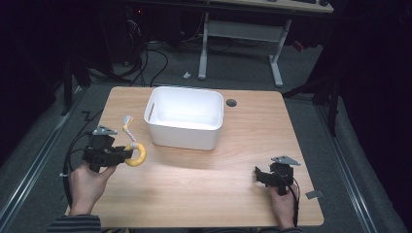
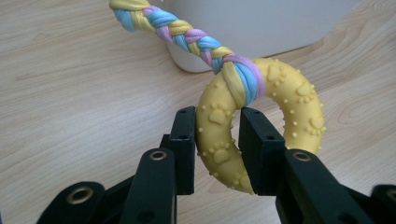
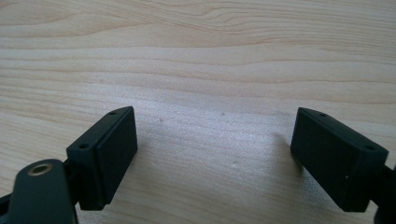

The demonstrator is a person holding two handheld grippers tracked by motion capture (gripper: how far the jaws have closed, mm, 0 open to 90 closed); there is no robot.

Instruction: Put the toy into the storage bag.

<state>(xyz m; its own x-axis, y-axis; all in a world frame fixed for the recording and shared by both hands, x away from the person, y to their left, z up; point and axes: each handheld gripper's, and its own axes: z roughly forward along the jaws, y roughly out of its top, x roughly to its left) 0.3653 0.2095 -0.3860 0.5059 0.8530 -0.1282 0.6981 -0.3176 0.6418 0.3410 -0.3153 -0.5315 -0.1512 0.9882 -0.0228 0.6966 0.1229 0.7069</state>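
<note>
A yellow rubber ring toy [image 1: 137, 154] [image 2: 280, 112] with paw prints has a braided pastel rope [image 1: 128, 125] [image 2: 187, 35] tied through it. My left gripper [image 1: 124, 156] [image 2: 218, 126] is shut on the ring's near arc and holds it just above the wood, left of the white bin [image 1: 184, 118]. The rope trails up and away toward the far left. My right gripper [image 1: 257, 175] [image 3: 215, 154] sits at the table's front right, jaws wide open over bare wood with nothing between them.
The white bin stands at the table's [image 1: 243, 145] far centre, and its rounded corner [image 2: 261, 28] shows right behind the toy. A round cable hole [image 1: 231, 103] lies beside the bin. A small grey tag [image 1: 314, 194] rests near the front right corner.
</note>
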